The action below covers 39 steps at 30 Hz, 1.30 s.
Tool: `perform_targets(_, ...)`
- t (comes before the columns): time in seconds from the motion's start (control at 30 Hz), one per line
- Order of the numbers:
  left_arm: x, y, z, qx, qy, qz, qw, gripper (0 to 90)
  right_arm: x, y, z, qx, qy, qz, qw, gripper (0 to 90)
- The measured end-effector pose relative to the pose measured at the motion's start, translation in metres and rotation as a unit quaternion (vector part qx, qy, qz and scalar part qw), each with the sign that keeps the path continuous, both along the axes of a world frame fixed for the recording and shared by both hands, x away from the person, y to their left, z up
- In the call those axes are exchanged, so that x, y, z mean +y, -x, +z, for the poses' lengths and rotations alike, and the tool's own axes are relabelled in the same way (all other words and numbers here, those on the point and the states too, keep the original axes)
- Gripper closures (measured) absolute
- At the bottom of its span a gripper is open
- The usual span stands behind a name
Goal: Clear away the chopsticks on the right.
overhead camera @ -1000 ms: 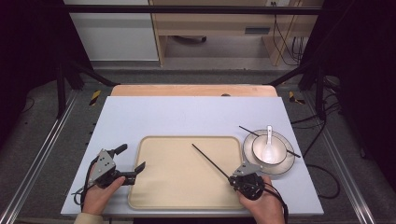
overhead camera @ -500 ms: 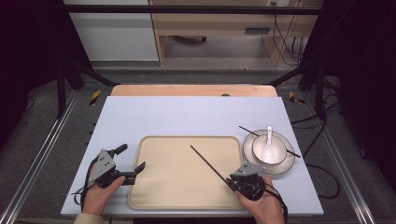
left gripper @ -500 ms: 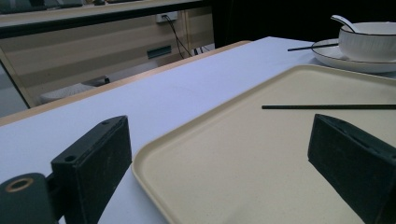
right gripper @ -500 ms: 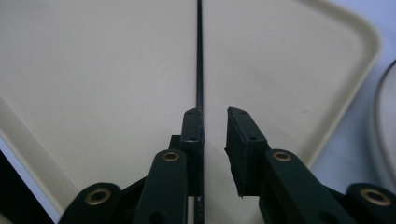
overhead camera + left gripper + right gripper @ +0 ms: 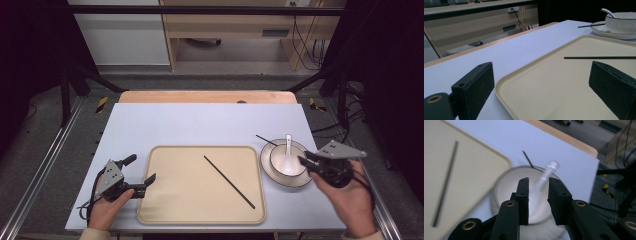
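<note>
- Right gripper hovers over the bowl, its jaws set a little apart on either side of the white spoon; the handle runs up between them, and blur makes it impossible to tell whether the pads touch it yet.
- Left gripper rests on the table with its jaws wide apart and empty, one over the bare table and one over the near-left corner of the tray.
- That spoon looks like glazed ceramic: stiff, light, slick and liable to chip. I judge the best hold is across the straight handle, squarely and well below its tip, since a pinch near the end would let it swing or slip.
- Beneath the right gripper, the bowl sits on a saucer; both look ceramic, so a sideways tug on the spoon could knock or drag them. A straight lift seems safer.
- Just beyond the bowl, a black chopstick lies with one end on the saucer rim and the other on the table; it is close to the spoon's tip and could be nudged.
- Off to the right gripper's left, a second chopstick lies slantwise on the tray, well clear of both grippers.
</note>
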State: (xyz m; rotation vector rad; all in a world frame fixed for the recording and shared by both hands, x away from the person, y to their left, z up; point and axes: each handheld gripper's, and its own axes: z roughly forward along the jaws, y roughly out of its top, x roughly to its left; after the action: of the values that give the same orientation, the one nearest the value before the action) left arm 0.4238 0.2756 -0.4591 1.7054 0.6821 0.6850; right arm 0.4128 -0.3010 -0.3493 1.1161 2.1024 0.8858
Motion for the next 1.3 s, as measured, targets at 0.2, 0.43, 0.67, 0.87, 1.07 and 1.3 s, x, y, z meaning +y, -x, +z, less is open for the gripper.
perform_targets(0.2, -0.002, -0.003, 0.002, 0.0, 0.014, 0.012, 0.9998, 6.3, -0.052, -0.039, -0.042, 0.076, 0.048, -0.005, 0.996, 71.3)
perform_targets(0.43, 0.003, 0.0, 0.001, -0.001, 0.011, 0.016, 0.9998, 6.3, -0.068, -0.059, -0.069, 0.11, 0.038, 0.003, 0.9932, 71.9)
perform_targets(0.67, 0.004, 0.0, 0.001, 0.0, 0.009, 0.015, 0.9999, 6.3, -0.064, -0.067, -0.073, 0.117, 0.036, 0.014, 0.9924, 72.4)
perform_targets(0.87, 0.004, 0.0, 0.0, 0.0, 0.004, 0.012, 0.9999, 6.3, -0.062, -0.072, -0.082, 0.13, 0.033, 0.023, 0.9907, 71.9)
perform_targets(1.07, 0.003, 0.0, 0.0, 0.0, 0.002, 0.009, 1.0, 6.4, -0.058, -0.075, -0.088, 0.141, 0.03, 0.031, 0.989, 73.2)
perform_targets(1.3, 0.004, 0.0, 0.0, 0.0, 0.003, 0.009, 1.0, 6.5, -0.057, -0.077, -0.092, 0.143, 0.033, 0.037, 0.9886, 78.2)
